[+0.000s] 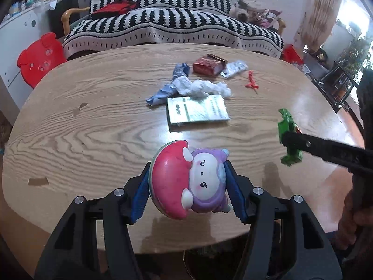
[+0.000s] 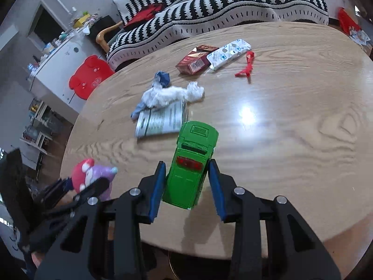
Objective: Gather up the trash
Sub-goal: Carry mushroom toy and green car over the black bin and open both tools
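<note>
- Trash lies in a loose cluster on the far half of the wooden table: a crumpled white tissue, a blue wrapper, a red cigarette box, a white blister-style packet, a red plastic scrap and a printed leaflet.
- None of it is in hand. The left gripper is clamped on a pink-and-purple toy figure, lifted over the near edge.
- The right gripper has its blue pads pressed on a green toy car, also clear of the tabletop.
- The step looks like clearing the toys aside so only rubbish remains.
- Next, each toy needs a resting place away from the cluster. Then a freed gripper should reach for the tissue or leaflet, the nearest pieces.
- No bin shows in either view.
</note>
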The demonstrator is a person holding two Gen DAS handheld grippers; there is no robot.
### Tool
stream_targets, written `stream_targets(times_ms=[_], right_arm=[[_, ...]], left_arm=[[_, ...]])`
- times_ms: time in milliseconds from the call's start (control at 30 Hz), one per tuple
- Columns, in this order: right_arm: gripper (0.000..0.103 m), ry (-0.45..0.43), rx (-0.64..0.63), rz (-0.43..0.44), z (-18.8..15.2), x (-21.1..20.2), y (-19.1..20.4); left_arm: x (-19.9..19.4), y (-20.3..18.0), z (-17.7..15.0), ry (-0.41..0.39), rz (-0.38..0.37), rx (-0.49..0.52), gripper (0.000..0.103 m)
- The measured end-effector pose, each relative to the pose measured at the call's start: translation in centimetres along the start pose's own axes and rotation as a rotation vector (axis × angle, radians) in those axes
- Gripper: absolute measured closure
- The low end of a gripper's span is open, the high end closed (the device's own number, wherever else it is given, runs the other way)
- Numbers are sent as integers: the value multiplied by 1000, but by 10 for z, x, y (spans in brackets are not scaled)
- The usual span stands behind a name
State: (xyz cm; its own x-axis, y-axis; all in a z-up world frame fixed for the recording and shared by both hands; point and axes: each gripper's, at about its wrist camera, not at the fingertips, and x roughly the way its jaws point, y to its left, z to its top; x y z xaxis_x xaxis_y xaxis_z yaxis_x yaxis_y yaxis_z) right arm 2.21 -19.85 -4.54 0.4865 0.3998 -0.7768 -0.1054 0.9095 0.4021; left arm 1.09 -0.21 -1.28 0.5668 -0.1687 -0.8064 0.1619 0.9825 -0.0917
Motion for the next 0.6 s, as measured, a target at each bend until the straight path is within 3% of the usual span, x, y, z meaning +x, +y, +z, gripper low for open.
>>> stream_targets(times_ms=[300, 600], right_arm=[[65, -11, -43, -5, -77, -35, 4], [65, -11, -49, -14, -158, -55, 2]], left_arm=[[-23, -25, -56, -1, -15, 36, 45], [-38, -26, -121, 28, -36, -1, 45]])
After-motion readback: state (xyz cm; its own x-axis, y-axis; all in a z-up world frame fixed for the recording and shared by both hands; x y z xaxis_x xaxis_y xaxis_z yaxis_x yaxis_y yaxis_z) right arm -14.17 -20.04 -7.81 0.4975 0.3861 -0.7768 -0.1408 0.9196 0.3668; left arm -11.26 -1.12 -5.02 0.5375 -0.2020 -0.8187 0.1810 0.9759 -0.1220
